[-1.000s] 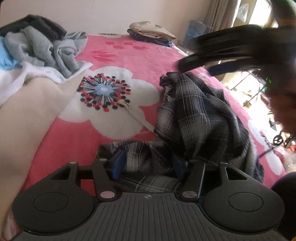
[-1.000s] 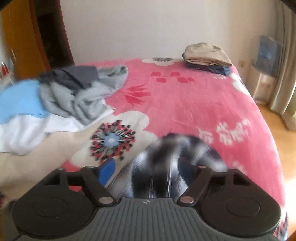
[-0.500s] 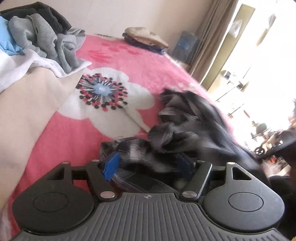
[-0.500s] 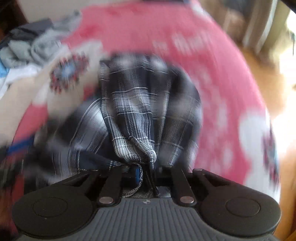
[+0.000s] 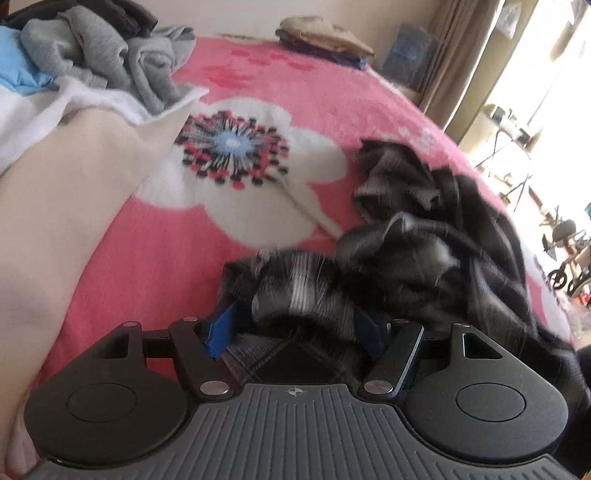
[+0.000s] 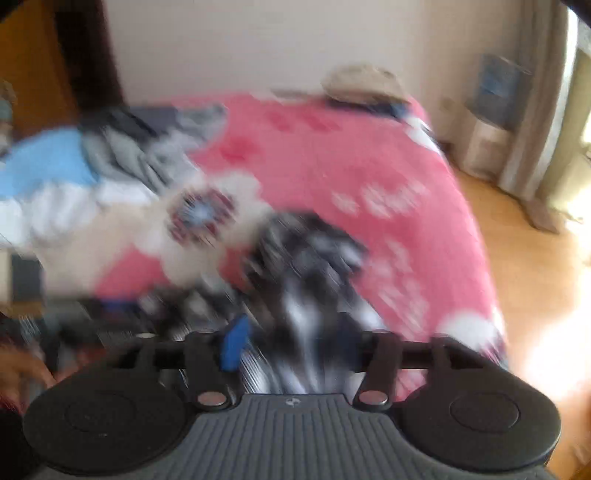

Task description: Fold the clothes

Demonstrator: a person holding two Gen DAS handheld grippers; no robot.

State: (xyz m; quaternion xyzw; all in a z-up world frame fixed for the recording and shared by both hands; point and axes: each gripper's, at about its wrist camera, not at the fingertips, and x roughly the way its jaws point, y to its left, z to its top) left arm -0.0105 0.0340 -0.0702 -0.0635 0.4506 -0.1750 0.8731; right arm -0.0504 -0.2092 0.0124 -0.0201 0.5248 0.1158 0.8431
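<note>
A black-and-white plaid shirt [image 5: 424,251] lies crumpled on the pink floral blanket [image 5: 295,92], toward the bed's right side. One bunched end of it rests between the fingers of my left gripper [image 5: 293,325], which stand wide apart and open. The blue pads [image 5: 218,332] do not press the cloth. The right wrist view is heavily blurred by motion. In it, my right gripper [image 6: 291,343] also has its fingers apart, with the plaid shirt [image 6: 306,251] streaming up between them.
A pile of grey, blue and white clothes [image 5: 103,55] sits at the left. A beige cloth [image 5: 66,203] covers the near left. Folded clothes [image 5: 325,33] are stacked at the far end. The bed's right edge drops to wooden floor [image 6: 535,277].
Half a second ago my right gripper was shut on a fold of the shirt; now its fingers are apart and its view has swung up. The shirt has slumped lower on the bed.
</note>
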